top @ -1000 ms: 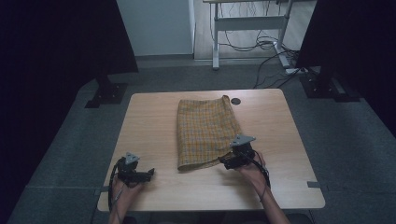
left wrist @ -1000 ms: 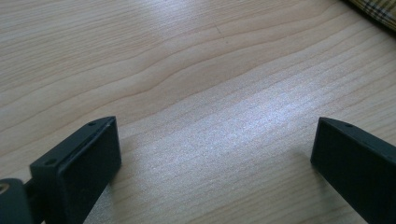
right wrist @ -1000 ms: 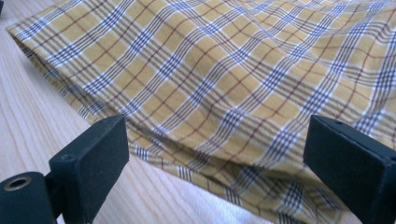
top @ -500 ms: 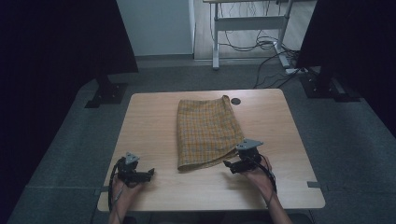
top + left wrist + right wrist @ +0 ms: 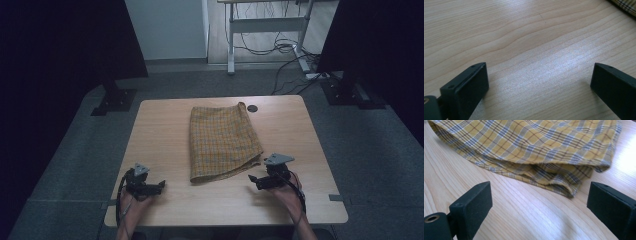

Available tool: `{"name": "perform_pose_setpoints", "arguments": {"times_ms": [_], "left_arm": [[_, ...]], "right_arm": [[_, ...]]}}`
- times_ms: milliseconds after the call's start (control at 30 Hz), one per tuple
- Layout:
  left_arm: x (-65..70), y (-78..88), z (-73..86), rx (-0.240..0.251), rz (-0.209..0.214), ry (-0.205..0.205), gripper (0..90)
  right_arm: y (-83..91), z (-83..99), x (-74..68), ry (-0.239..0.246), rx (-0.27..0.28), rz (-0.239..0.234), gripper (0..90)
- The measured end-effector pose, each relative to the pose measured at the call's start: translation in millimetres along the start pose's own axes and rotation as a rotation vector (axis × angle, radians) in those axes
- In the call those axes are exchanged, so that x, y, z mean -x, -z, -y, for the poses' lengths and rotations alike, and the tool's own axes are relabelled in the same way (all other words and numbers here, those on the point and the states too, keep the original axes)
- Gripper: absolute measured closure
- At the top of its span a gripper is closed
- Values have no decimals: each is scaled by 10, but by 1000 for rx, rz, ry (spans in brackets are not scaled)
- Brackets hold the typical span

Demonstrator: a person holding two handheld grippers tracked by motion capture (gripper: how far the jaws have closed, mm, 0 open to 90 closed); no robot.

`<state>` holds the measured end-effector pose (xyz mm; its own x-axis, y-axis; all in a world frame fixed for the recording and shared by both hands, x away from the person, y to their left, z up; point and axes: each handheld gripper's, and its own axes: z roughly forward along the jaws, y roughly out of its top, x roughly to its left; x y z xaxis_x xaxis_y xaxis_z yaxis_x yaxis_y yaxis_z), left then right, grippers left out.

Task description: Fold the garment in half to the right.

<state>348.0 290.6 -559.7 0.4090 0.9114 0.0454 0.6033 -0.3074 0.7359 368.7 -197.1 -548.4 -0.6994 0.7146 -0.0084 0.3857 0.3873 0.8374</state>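
Observation:
A folded yellow plaid cloth [image 5: 222, 140] lies flat in the middle of the wooden table [image 5: 160, 130]. My right gripper [image 5: 255, 181] rests low on the table just off the cloth's near right corner, open, with the cloth's layered edge [image 5: 554, 180] a short way beyond its jaws. My left gripper [image 5: 161, 186] sits at the near left of the table, open over bare wood, its jaws pointing right toward the cloth. A corner of the cloth [image 5: 626, 4] peeks in at the top right of the left gripper view.
A small dark round hole [image 5: 252, 108] marks the table's far edge beside the cloth. Black stands [image 5: 112, 97] and another stand [image 5: 350, 95] flank the table on the floor, with a desk frame and cables [image 5: 270, 45] behind.
My right gripper has let go of the cloth's near right corner and drawn back toward the table's near edge. The left gripper has stayed put.

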Motion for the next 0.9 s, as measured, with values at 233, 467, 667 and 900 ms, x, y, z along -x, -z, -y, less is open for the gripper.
{"name": "perform_pose_setpoints", "arguments": {"times_ms": [233,467,667,900], "left_arm": [[0,0,0,0,0,0,19],[0,0,0,0,0,0,19],[1,0,0,0,-1,1,19],[1,0,0,0,-1,1,19]], "right_arm": [[109,78,24,0,3,14,62],[202,151,35,0,-1,30,63],[277,204,44,-4,-2,38,63],[374,279,50,-10,-5,49,64]]}}
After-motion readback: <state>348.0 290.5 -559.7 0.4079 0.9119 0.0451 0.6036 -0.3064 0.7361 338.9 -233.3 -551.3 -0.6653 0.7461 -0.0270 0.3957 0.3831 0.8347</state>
